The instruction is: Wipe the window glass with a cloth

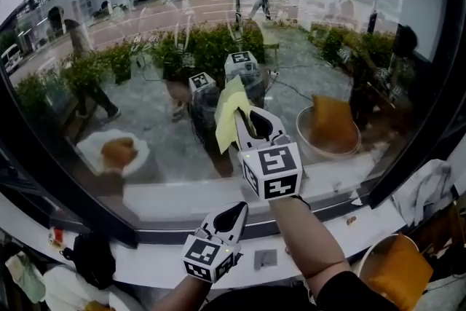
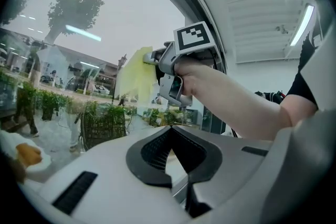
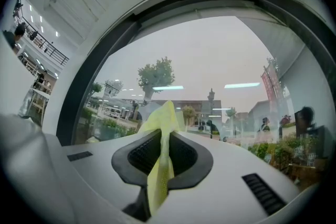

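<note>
Jaws on your right gripper (image 3: 167,136) are clamping the yellow cloth (image 1: 230,111) at mid-pane of the window glass (image 1: 145,47), black frame (image 1: 44,156) well apart all round. Left gripper (image 2: 170,131) is hanging closed, empty, over the sill (image 1: 160,262).

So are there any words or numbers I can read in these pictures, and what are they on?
No words or numbers can be read anywhere.
Upper marker cube and lower marker cube: only black-and-white square patterns, no letters.
Reddish banner outside the window glass: too blurred to read.
</note>
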### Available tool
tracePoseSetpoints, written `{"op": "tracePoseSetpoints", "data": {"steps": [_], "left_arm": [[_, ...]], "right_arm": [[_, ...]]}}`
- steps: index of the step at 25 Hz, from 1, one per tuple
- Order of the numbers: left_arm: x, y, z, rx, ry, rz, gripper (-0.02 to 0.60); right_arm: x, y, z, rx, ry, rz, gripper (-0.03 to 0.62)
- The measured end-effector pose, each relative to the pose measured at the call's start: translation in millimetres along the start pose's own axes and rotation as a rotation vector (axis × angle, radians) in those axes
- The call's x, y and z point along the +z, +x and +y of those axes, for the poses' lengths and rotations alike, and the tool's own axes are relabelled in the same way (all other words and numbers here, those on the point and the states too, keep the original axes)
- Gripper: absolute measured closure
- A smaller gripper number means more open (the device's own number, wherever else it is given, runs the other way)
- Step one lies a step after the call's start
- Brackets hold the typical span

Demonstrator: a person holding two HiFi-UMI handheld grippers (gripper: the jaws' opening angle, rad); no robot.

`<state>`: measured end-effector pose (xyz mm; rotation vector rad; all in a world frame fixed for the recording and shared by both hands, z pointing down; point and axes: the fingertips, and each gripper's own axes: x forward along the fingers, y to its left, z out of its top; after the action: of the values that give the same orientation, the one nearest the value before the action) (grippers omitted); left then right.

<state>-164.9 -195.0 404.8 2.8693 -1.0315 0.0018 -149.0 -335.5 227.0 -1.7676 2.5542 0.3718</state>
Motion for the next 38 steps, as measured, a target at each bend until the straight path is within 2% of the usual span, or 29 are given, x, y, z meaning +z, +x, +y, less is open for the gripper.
{"op": "tracePoseSetpoints", "data": {"steps": [3, 8, 24, 34, 38], "left_arm": [[0.7, 3.4, -4.3, -0.007, 0.004, 0.006, 0.574], [-3.0, 53.9, -48.6, -0.021, 0.004, 0.019, 0.574], [-16.7, 160.4, -160.8, -0.080, 0.017, 0.065, 0.574], [-29.4, 258.7, -249.1, -0.099, 0.025, 0.089, 0.574], [-31.1, 274.5, -264.1, -0.115, 0.022, 0.093, 0.574]], "right_arm": [[1.5, -4.3, -8.4, -0.010, -0.001, -0.002, 0.542], [-9.6, -37.6, -81.8, -0.038, 0.002, 0.002, 0.542], [-40.3, -116.2, -244.9, -0.114, -0.004, 0.032, 0.542], [-71.2, -178.9, -379.6, -0.149, 0.018, 0.040, 0.542], [-77.2, -192.6, -409.5, -0.178, 0.016, 0.050, 0.542]]}}
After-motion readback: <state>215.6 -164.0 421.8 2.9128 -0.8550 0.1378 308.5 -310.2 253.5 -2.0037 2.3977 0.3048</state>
